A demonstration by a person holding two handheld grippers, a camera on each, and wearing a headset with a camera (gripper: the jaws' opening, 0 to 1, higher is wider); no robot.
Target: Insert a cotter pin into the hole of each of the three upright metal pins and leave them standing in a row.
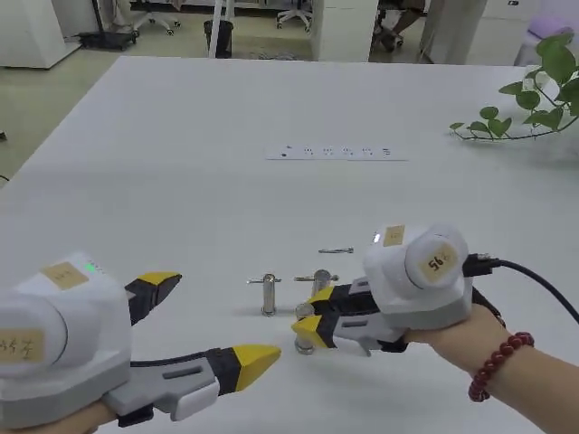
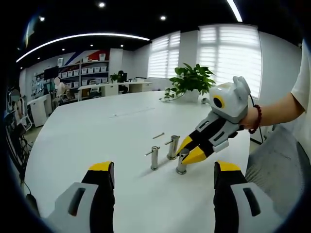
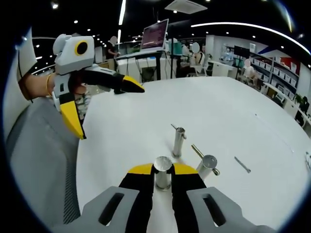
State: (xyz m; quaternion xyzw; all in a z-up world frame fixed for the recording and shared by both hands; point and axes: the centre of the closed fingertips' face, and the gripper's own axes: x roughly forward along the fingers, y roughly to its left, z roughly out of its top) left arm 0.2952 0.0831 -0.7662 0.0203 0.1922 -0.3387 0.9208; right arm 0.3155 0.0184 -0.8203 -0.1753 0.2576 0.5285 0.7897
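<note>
Clamping right gripper [image 1: 312, 315] on bare metal pin [image 3: 163, 167], probably to steady it for insertion. Holding left gripper [image 1: 214, 318] wide apart, left of that pin, likely to fetch loose cotter pin [image 1: 336, 250] lying beyond it.

Wide white table [image 1: 271, 108], a socket strip [image 1: 335, 152] at its far middle, leafy green plant [image 1: 534, 99] at far right, pale floor [image 1: 36, 99] and office chairs [image 1: 156, 18] beyond, windows [image 2: 228, 53] with blinds, curved ceiling light strip [image 2: 82, 37], shelving [image 2: 92, 70] along a far wall
</note>
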